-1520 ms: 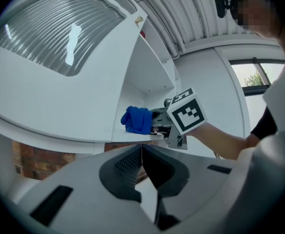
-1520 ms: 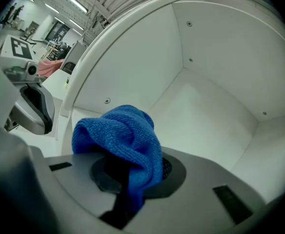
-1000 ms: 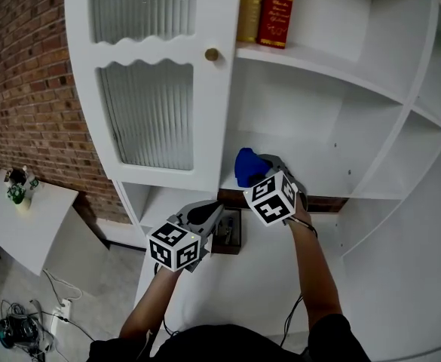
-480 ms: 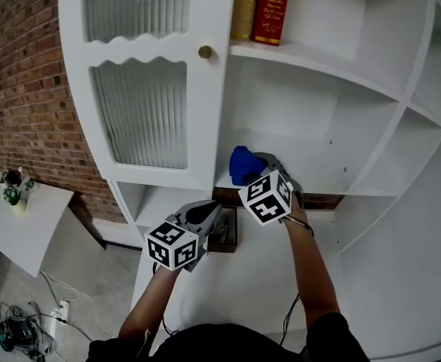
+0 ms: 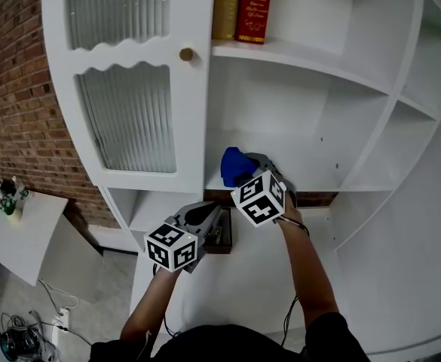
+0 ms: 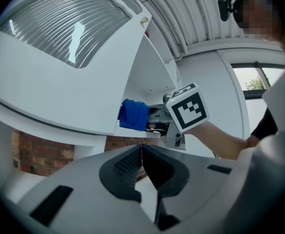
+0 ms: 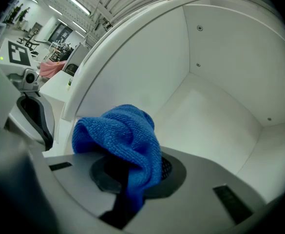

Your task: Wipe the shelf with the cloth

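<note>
A blue cloth point(image 5: 234, 166) is bunched between the jaws of my right gripper point(image 5: 243, 169), which is shut on it. It sits at the front left corner of the white shelf point(image 5: 310, 170), just right of the cabinet door. In the right gripper view the cloth point(image 7: 123, 136) drapes over the jaws, with the bare shelf board point(image 7: 210, 116) beyond. My left gripper point(image 5: 208, 214) hangs lower, in front of the shelf's left edge, shut and with nothing in it. From the left gripper view the cloth point(image 6: 134, 114) and the right gripper's marker cube point(image 6: 187, 107) show above its closed jaws.
A white door with ribbed glass point(image 5: 126, 119) and a brass knob point(image 5: 185, 54) stands left of the shelf. Books point(image 5: 243, 6) stand on the shelf above. A dark object point(image 5: 222, 237) lies under the shelf. A brick wall point(image 5: 9, 89) and a small white table point(image 5: 16, 228) are at left.
The head view has drifted, so the cabinet sits further left in the picture. The right gripper still holds the cloth at the shelf's front left corner. The left gripper has barely moved.
</note>
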{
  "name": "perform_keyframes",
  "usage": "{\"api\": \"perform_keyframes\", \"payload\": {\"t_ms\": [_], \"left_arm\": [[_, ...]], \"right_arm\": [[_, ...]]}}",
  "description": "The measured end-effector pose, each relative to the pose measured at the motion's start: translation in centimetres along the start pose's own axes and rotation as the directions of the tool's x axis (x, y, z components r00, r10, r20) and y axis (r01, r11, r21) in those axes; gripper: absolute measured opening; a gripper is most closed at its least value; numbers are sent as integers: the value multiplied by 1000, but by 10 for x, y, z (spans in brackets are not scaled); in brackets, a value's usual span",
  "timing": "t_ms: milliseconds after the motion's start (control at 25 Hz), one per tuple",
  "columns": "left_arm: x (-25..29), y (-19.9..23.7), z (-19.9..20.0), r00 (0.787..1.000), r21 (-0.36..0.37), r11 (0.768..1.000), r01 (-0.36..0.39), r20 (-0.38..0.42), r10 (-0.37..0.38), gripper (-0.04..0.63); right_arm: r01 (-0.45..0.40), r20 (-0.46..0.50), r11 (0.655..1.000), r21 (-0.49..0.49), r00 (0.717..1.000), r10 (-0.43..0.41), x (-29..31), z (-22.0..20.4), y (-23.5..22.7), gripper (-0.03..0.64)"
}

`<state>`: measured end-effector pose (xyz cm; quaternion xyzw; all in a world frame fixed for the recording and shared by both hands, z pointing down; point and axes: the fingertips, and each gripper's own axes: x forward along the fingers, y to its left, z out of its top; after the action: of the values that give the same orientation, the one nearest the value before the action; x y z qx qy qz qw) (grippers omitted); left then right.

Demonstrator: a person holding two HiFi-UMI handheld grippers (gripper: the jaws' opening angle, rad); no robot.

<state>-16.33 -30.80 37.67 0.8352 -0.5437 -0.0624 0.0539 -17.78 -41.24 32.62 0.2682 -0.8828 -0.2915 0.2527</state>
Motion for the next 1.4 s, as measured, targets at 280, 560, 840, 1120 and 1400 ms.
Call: {"api": "perform_keyframes", "payload": {"t_ms": [280, 560, 840, 1120, 1400], "left_arm": [[16, -8, -2, 999, -1, 999, 38, -4, -38, 17], [42, -27, -7, 995, -1, 995, 103, -18, -103, 17], [64, -48, -11, 986, -7, 986, 166, -26, -166, 17], [80, -70, -16, 975, -13, 976, 219, -30, -220, 17], [93, -91, -18, 962, -16, 962, 272, -31, -272, 17]], "right_arm": [[55, -38, 998, 25, 998, -54, -10, -25, -24, 63], [131, -97, 990, 48, 987, -126, -31, -63, -57, 63], [203, -159, 977, 63, 969, -191, -54, -97, -86, 63], [246, -183, 962, 118, 958, -223, -76, -120, -101, 64], [288, -228, 949, 132, 940, -254, -95, -142, -116, 63]]}}
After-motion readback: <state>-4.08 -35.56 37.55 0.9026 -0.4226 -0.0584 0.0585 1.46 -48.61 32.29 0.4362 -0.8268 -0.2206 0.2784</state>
